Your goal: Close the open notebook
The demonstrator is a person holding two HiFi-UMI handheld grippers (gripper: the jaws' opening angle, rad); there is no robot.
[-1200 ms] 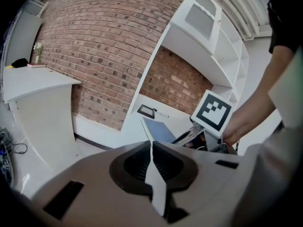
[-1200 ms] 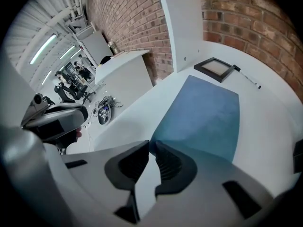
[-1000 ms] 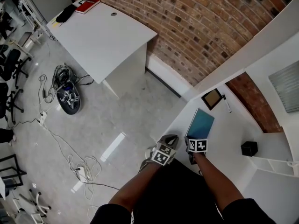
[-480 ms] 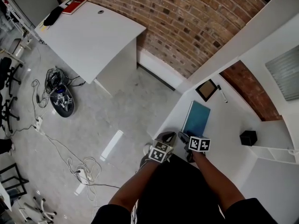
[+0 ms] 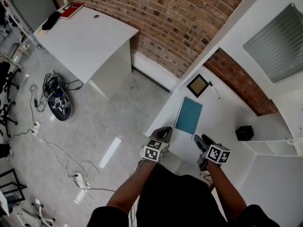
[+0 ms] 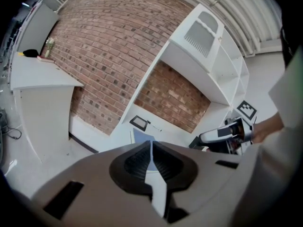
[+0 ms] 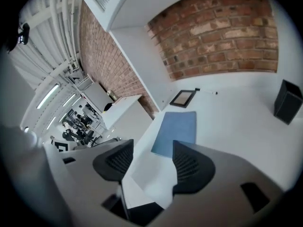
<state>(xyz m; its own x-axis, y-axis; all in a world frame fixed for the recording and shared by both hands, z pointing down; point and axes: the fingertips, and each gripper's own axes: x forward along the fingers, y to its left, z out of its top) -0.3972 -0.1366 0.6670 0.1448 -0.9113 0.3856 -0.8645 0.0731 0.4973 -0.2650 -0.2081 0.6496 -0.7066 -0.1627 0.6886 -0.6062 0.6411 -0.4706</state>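
The notebook (image 5: 188, 115) lies closed and flat on the white desk (image 5: 222, 115), its teal-blue cover up; it also shows in the right gripper view (image 7: 176, 131) and the left gripper view (image 6: 142, 136). My right gripper (image 5: 202, 140) hangs above the desk's near edge, apart from the notebook. Its jaws have just been opening and stand open with nothing between them (image 7: 152, 150). My left gripper (image 5: 164, 131) is shut and empty, off the desk's left edge, short of the notebook (image 6: 150, 148).
A small dark-framed picture (image 5: 197, 85) and a pen (image 5: 214, 90) lie beyond the notebook near the brick wall. A black box (image 5: 244, 133) stands at the right by white shelves. Another white desk (image 5: 85, 37) and floor cables (image 5: 57, 103) lie to the left.
My right gripper has let go at the notebook's near end, opened, and drawn back up and to the right. The left gripper has risen a little. The notebook lies still.
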